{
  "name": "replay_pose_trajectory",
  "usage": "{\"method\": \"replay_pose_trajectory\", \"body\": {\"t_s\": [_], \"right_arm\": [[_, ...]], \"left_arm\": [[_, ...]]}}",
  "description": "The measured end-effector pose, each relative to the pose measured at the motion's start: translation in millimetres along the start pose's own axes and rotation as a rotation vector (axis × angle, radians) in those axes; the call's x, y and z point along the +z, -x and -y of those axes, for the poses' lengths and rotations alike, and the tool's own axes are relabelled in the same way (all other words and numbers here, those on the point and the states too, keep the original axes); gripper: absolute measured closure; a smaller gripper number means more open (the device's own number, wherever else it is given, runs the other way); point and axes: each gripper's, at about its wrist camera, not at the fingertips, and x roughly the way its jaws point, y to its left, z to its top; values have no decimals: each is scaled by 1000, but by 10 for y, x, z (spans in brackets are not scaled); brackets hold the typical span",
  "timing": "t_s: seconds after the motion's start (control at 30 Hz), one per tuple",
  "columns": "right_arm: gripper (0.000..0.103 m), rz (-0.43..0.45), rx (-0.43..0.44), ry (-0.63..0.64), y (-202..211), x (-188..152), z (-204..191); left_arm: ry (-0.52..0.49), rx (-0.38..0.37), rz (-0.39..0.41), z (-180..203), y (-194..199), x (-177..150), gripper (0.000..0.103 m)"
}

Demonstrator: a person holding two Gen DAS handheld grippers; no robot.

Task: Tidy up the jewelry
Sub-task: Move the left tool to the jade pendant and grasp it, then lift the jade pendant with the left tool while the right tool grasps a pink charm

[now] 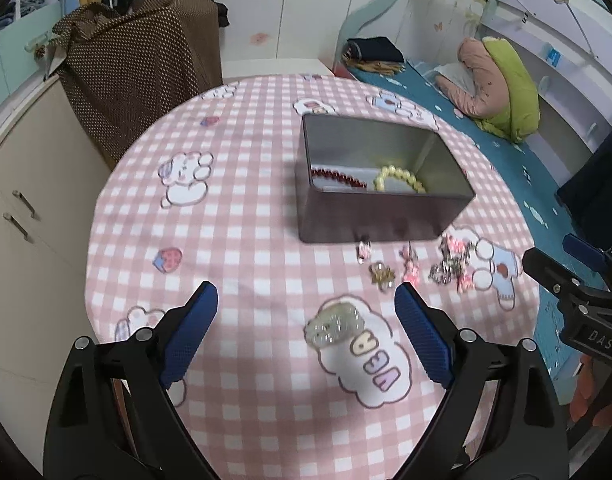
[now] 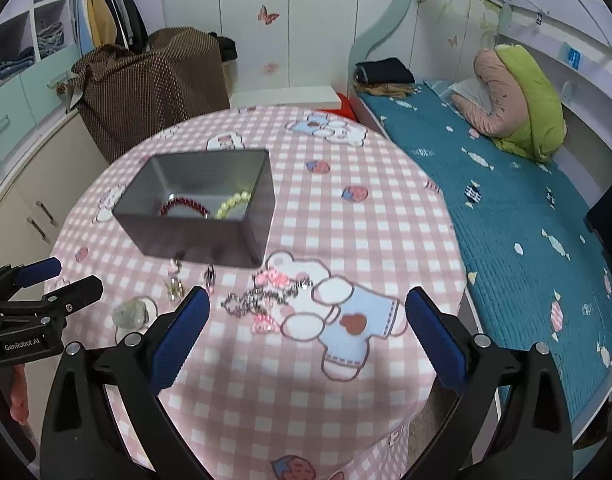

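Both tongs, left (image 1: 306, 320) and right (image 2: 307, 320), gape empty; lower squarely over the clear beaded bracelet (image 1: 334, 326) (blurry), then drop it into the grey metal tin (image 1: 379, 216).

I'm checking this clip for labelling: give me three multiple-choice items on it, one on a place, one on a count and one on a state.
1. Where does the chain necklace lie?
A. inside the tin
B. on the checked cloth in front of the tin
C. on the bed

2. How many bead bracelets lie in the metal tin?
A. none
B. two
C. four

3. How does the left claw stand?
A. wide apart, gripping nothing
B. shut on the necklace
C. shut on the tin's rim

Answers:
1 B: the necklace rests on the tablecloth, near side of the tin.
2 B: a red bracelet and a pale yellow bracelet show inside.
3 A: its blue pads flank a clear bracelet without touching it.
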Motion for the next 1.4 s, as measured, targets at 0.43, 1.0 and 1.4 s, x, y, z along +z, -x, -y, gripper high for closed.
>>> {"method": "replay_pose_trajectory", "body": {"t_s": [0.43, 1.0, 1.4], "right_arm": [[8, -89, 5, 4, -257, -236, -61], [8, -100, 29, 42, -436, -301, -115], [48, -98, 56, 96, -630, -250, -180]], "left_arm": [[-33, 43, -13, 48, -267, -312, 12], [-151, 13, 44, 270, -430, -404, 60], [-21, 11, 68, 123, -474, -206, 61]]}}
